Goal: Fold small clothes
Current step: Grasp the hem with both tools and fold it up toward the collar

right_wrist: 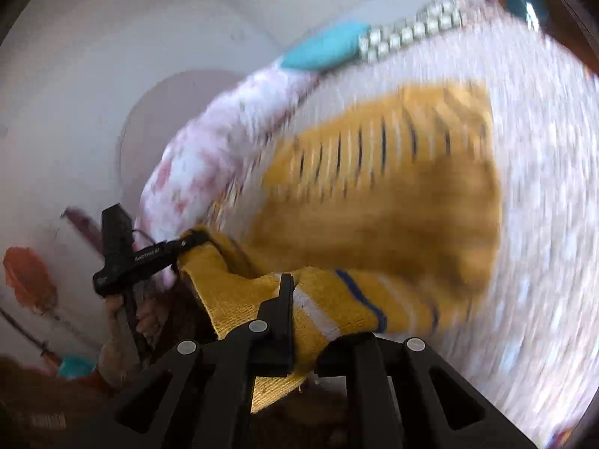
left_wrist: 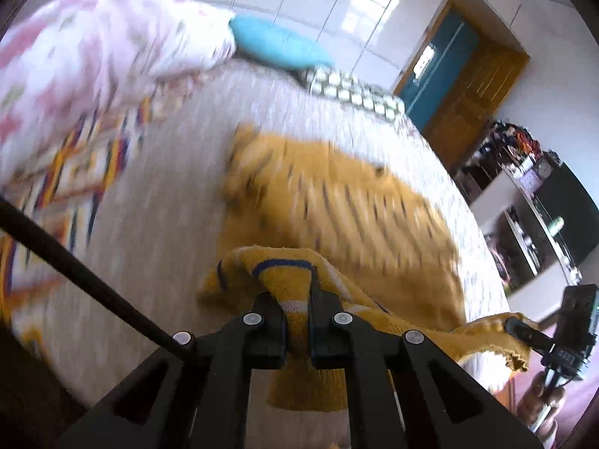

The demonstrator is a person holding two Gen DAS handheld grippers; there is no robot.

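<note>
My left gripper (left_wrist: 297,292) is clamped on the near hem of a mustard-yellow knitted sweater with thin dark-blue and white stripes (left_wrist: 337,205), a fold of the knit pinched up between the two black fingers (left_wrist: 322,292). From the right wrist camera, my right gripper (right_wrist: 295,299) has the same hem bunched against its left finger (right_wrist: 284,299), with the striped cuff edge draped over the other side (that finger is covered by the knit, so I judge the grip from the cloth wedged there).

The rest of the sweater lies spread on the pale, finely speckled bedspread (left_wrist: 168,224), its far part flat on the bed and blurred. The near edge is lifted off the surface between my two tools. In the left view the right gripper shows at the lower right edge, holding a corner of the yellow knit; in the right view the left gripper appears at the lower left, its tip at the other corner, with my hand (right_wrist: 148,318) below it.

Beyond the sweater, a rumpled pink-and-white floral quilt (left_wrist: 93,56) is heaped at the far left of the bed, touching a turquoise pillow (left_wrist: 277,43). Just beside the pillow sits a checked cushion of small pale squares (left_wrist: 355,93). A multicoloured patterned cloth (left_wrist: 75,172) lies under the quilt's edge. A wooden door frame (left_wrist: 475,86) stands past the bed.
</note>
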